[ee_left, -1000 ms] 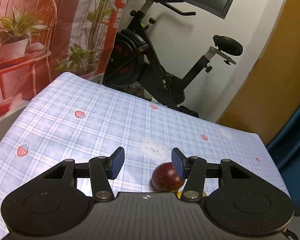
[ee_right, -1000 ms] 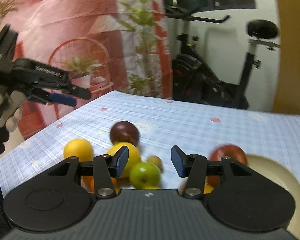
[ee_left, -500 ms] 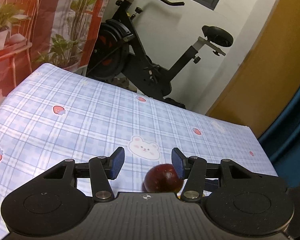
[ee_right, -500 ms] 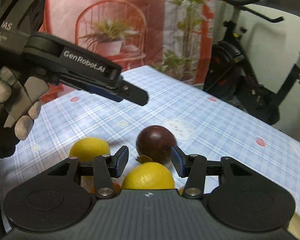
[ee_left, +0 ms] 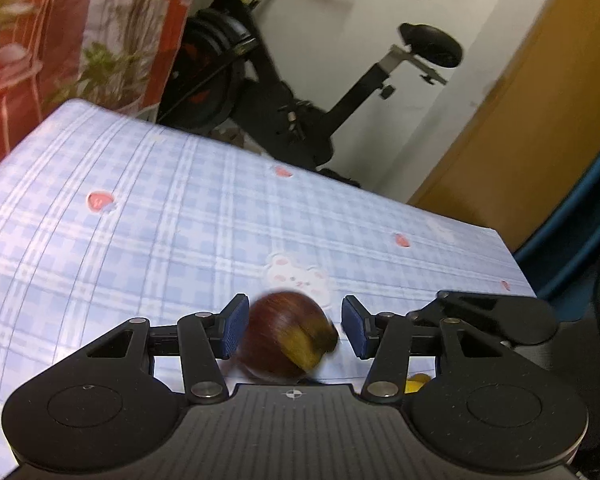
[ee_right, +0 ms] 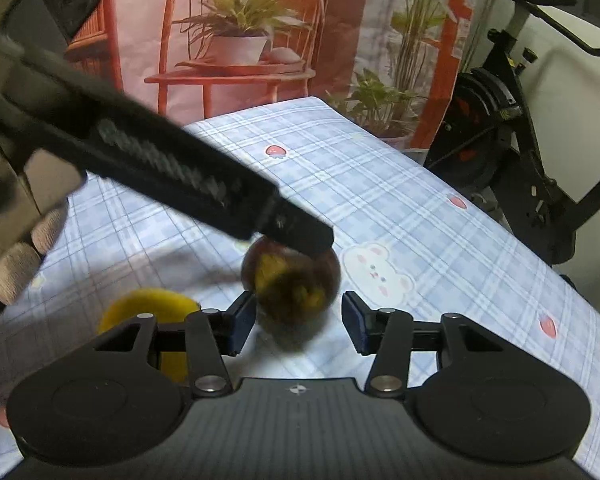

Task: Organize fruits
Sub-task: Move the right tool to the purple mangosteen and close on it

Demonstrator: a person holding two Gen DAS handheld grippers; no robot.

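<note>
My left gripper (ee_left: 291, 327) open around the dark red fruit (ee_left: 288, 336), left pad just beside it, my right gripper (ee_right: 299, 322) open, same fruit (ee_right: 292, 280) just ahead, yellow fruit (ee_right: 148, 308) left of it

1. The right hand-held gripper (ee_right: 298, 322) has its jaws spread, blue pads apart.
2. A dark red fruit (ee_right: 294, 278), blurred, lies on the checked cloth (ee_right: 400, 200) just ahead of them, nearer the left pad.
3. The left hand-held gripper (ee_right: 300, 236) reaches in from the upper left, its tip over the fruit.
4. A yellow fruit (ee_right: 148, 306) lies left, partly hidden.
</note>
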